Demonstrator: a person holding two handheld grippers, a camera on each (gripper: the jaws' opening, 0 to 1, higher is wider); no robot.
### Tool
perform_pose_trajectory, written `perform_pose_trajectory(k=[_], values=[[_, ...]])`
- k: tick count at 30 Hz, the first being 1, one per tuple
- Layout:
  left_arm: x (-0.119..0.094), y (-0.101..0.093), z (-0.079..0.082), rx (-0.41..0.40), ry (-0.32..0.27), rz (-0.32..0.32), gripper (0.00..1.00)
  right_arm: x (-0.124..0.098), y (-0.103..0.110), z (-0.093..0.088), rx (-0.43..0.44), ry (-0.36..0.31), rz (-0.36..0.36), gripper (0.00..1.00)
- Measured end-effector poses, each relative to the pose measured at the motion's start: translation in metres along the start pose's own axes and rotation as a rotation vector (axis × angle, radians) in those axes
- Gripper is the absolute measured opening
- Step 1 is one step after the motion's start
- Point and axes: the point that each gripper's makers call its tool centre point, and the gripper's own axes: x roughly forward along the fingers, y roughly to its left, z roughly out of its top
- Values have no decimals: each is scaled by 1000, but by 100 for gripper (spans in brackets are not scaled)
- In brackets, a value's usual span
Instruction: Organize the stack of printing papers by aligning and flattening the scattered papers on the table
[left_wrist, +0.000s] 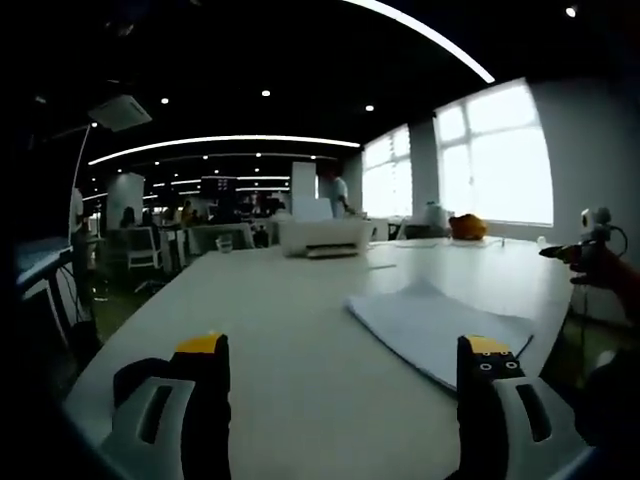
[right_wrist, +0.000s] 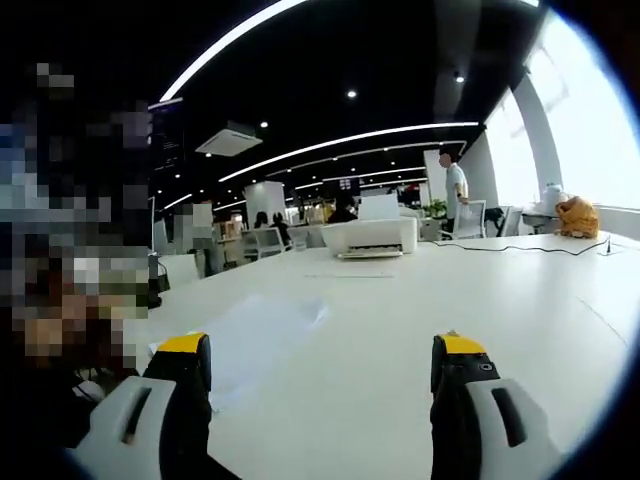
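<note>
White table (left_wrist: 300, 300) holds 1 paper stack (left_wrist: 435, 325), 1 printer (left_wrist: 322, 236).

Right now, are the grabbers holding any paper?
No. The left gripper and right gripper are both open and empty; the papers lie on the table.

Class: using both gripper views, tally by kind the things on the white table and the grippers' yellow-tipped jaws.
Paper stack: 1
Printer: 1
Orange object near the window: 1
Left gripper jaws: 2
Right gripper jaws: 2
Total: 7
</note>
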Motion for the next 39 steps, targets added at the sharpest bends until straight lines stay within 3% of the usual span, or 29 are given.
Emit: perform_pose_trajectory(k=[12, 30, 39], values=[[-9, 0, 6, -9, -1, -1, 97, -2, 4, 6, -12, 1, 3, 86], [-26, 0, 3, 1, 36, -19, 97, -11, -1, -12, 6, 53, -24, 86], [-33, -2, 6, 3, 41, -36, 97, -20, 0, -11, 16, 65, -17, 86]])
